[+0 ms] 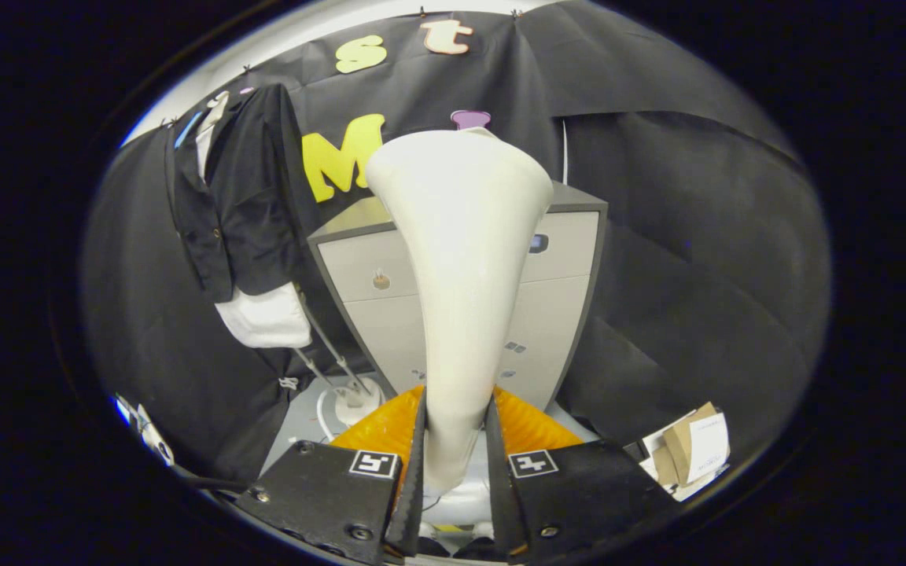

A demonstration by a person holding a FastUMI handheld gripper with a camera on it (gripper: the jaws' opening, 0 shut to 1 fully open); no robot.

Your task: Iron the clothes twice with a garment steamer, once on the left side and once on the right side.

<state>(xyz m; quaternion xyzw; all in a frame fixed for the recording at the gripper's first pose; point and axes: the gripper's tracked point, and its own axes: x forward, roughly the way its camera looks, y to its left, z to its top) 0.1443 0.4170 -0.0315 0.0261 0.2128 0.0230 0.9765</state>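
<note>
Booth cabinet [563,259] behind gripper [457,440], seemingly clamped on steamer [461,259]

No word or number here can be read. Low in the frame, the gripper [457,404], its fingers pressed on either side of the garment steamer [461,236], carries two square black-and-white coded markers [374,463], one on each finger base. At the lower right, a white paper label [708,446] on cardboard bears print too small to make out.
</note>
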